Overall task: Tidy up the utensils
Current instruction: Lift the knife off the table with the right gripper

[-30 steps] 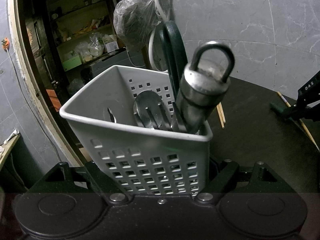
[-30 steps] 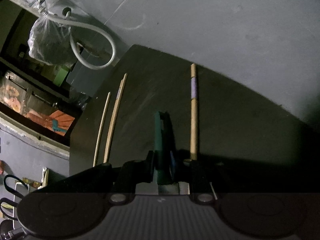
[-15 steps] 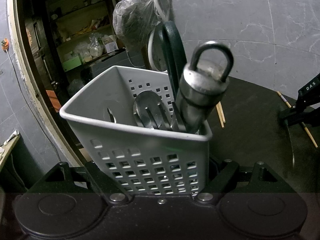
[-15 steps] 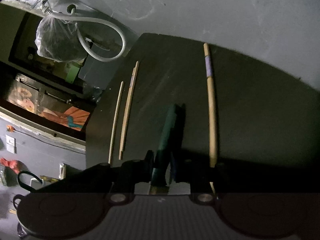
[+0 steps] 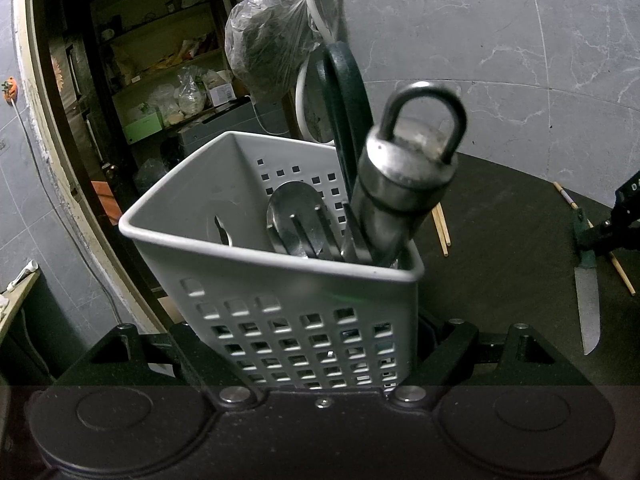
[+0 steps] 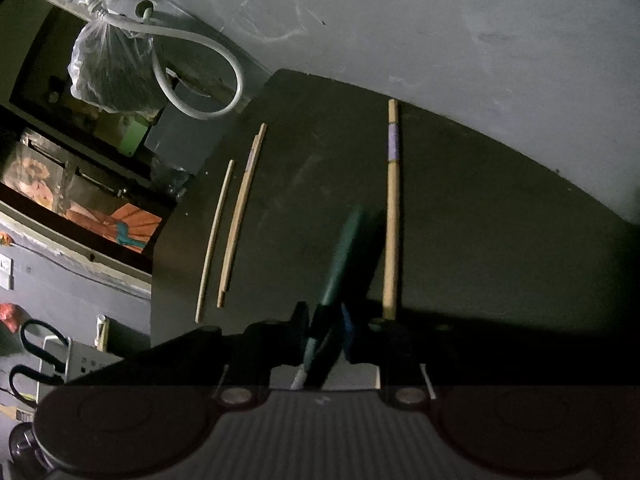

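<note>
On the dark table: loose chopsticks [image 6: 391, 208]
Left gripper [image 5: 320, 344]: clamped on utensil basket [image 5: 280, 280]
Right gripper [image 6: 326, 328]: closing on green-handled knife [image 6: 340, 256]

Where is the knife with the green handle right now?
The knife is in the right gripper, whose jaws are closing on its green handle. In the left wrist view it hangs blade-down at the far right, above the dark table, beside a chopstick.

Home kitchen or utility corner: marble-tile wall [image 5: 520, 60], tap with hose [image 6: 192, 52], cluttered pantry shelves [image 5: 160, 92].
</note>
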A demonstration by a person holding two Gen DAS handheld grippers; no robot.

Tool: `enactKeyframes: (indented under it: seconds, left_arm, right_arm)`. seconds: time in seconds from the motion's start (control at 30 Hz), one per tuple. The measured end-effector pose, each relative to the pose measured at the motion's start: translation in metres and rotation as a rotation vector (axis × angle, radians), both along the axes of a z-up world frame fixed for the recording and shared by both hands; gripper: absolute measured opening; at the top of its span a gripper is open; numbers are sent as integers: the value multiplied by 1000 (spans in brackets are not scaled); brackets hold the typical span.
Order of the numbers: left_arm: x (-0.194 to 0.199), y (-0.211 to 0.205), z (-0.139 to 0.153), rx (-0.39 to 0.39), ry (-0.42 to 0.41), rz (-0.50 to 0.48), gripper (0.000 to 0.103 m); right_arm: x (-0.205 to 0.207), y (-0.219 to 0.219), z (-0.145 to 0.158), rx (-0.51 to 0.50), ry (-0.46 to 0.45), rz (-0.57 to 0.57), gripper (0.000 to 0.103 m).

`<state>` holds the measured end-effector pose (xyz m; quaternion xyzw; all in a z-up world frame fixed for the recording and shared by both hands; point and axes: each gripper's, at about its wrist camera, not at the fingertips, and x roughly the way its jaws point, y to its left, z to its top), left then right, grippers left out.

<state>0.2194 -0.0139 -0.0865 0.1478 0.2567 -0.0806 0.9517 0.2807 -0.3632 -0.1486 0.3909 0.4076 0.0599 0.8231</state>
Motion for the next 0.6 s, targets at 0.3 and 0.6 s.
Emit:
enactKeyframes:
  seconds: [0.3,0.6]
  left_arm:
    - [0,0,0,3,0,-1,85]
    - [-1,0,0,5,-2,-2,85]
  right_arm:
    - [4,5,5,-52,1,41,19]
    - [26,38,30,-336,7,101,45]
